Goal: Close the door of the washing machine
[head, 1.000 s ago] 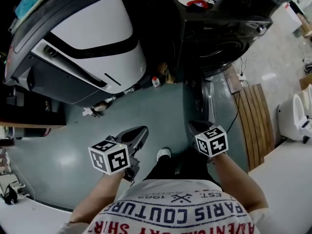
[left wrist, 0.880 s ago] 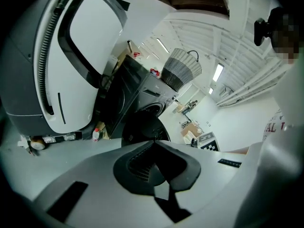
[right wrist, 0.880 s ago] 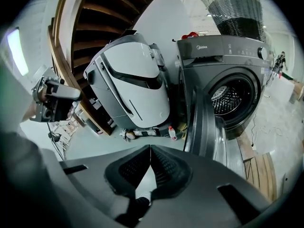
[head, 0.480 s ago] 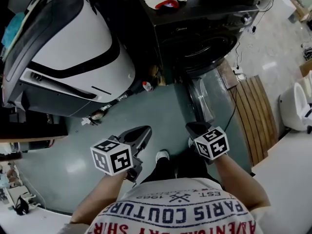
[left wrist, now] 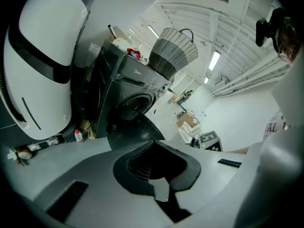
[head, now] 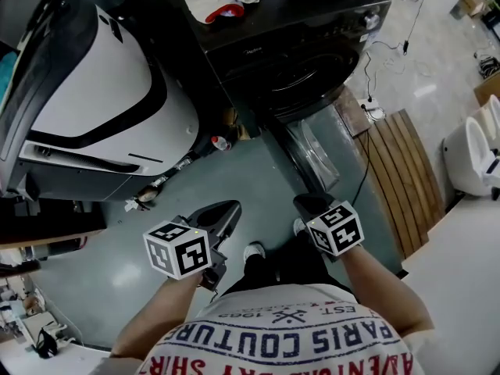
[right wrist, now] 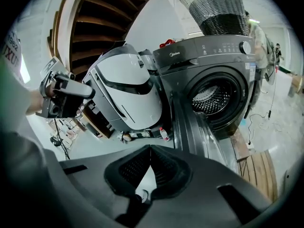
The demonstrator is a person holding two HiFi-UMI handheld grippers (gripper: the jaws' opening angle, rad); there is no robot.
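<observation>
In front of the person, the dark grey front-loading washing machine [head: 297,53] stands with its round glass-fronted door [head: 314,156] swung wide open toward them, leaving the steel drum [right wrist: 209,96] exposed. The right hand-held gripper [head: 309,203] hovers near the door's free edge, its jaws pressed together on nothing. The left hand-held gripper [head: 222,212] hangs over the grey-green floor [head: 117,264], jaws likewise pressed together and empty. A large white-and-black rounded machine [head: 94,92] stands left of the washer, with a small red-capped bottle [head: 220,143] on the floor between them. A slatted wooden mat [head: 402,178] lies at the right.
</observation>
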